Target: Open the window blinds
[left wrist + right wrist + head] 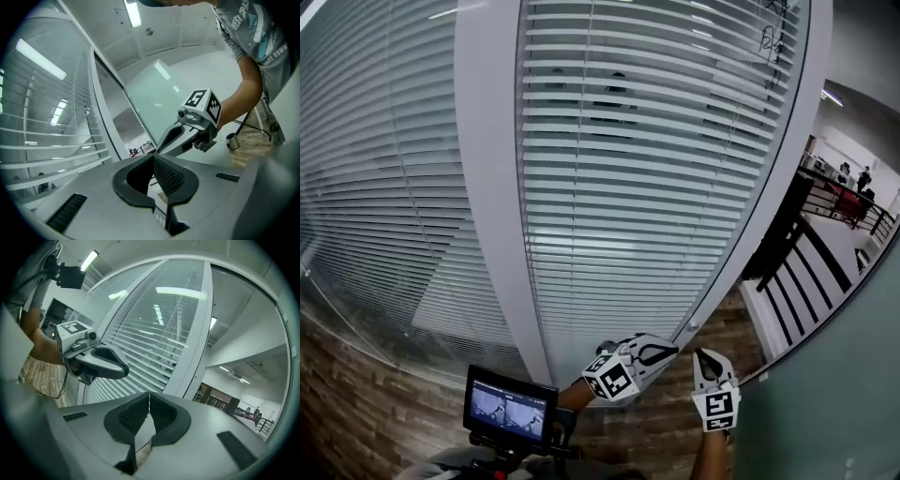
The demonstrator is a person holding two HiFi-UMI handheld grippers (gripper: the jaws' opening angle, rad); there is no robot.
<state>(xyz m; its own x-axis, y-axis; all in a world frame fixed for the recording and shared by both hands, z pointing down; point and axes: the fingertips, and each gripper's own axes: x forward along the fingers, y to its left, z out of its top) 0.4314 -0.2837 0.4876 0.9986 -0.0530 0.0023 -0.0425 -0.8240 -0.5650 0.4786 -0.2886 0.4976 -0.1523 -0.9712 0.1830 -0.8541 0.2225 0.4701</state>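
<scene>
Window blinds (647,169) just above left gripper (668,350), right gripper (704,357) (both closed, empty)

**Plank floor along the glazed wall**

Below me runs a floor (356,412) of brown wood-look planks laid in staggered rows. The white frame post (502,281) comes straight down to it, and the greenish glass panel (844,403) on my right meets it too. A small metal cylinder (232,140) sits at the planks' edge. I cannot tell whether it stands on the floor or is fixed to the frame.
</scene>
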